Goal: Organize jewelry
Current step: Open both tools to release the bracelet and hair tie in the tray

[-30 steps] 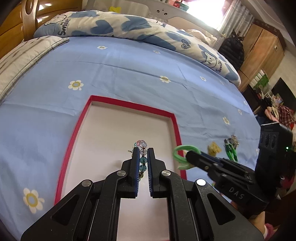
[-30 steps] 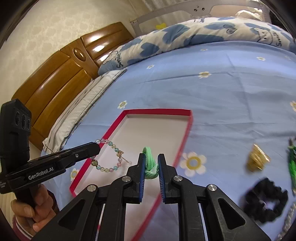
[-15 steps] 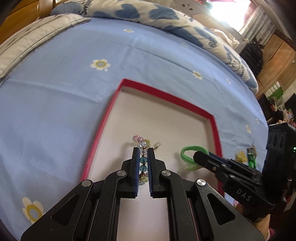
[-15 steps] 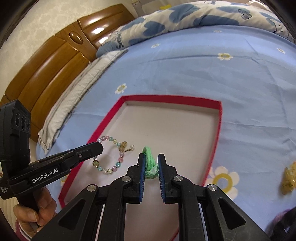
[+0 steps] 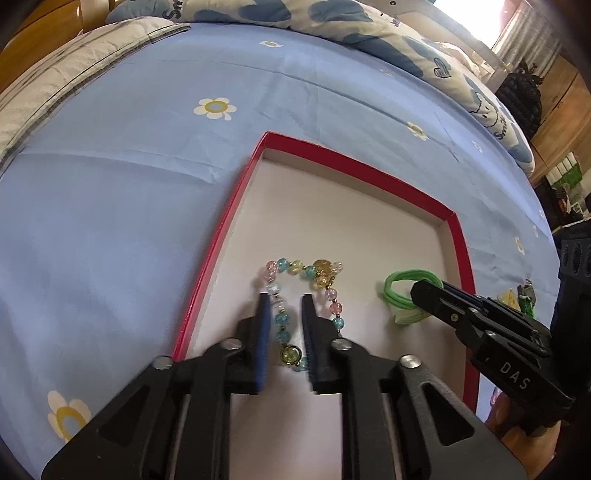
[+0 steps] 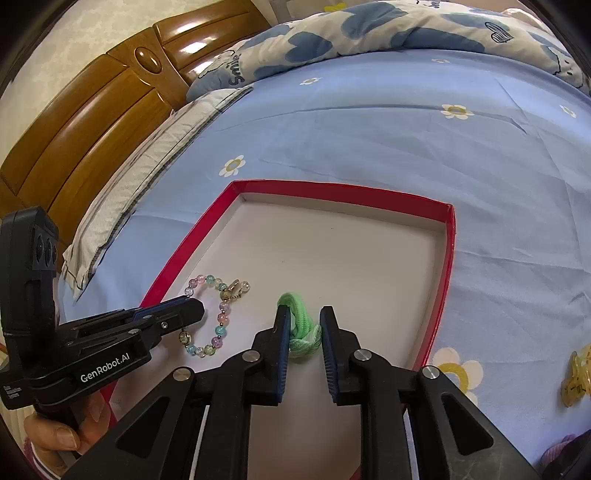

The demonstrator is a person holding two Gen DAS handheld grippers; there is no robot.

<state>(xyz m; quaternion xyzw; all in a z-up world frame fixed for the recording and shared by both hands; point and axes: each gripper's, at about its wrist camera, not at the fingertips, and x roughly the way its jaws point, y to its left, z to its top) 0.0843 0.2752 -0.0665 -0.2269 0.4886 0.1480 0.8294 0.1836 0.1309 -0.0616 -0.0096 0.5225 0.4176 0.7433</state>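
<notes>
A red-rimmed tray [image 5: 236, 206] [image 6: 332, 190] with a pale floor lies on the blue bedsheet. A pastel bead bracelet [image 5: 291, 284] [image 6: 218, 317] lies on the tray floor near its left side. My left gripper [image 5: 286, 299] [image 6: 192, 306] is open, its fingers on either side of the bracelet's near strand. A green hair tie [image 5: 406, 291] [image 6: 301, 325] lies on the tray floor to the right of the bracelet. My right gripper [image 6: 303, 314] [image 5: 424, 291] is open, its fingers on either side of the hair tie.
A yellow hair clip [image 6: 576, 380] lies on the sheet right of the tray; it also shows in the left wrist view [image 5: 508, 297] beside a green item [image 5: 526, 299]. A blue heart-print quilt [image 6: 369, 33] and a wooden headboard [image 6: 92, 103] lie beyond.
Both grippers have come down into the tray and opened. The bracelet and the green hair tie, held a moment ago, now lie on the tray floor.
</notes>
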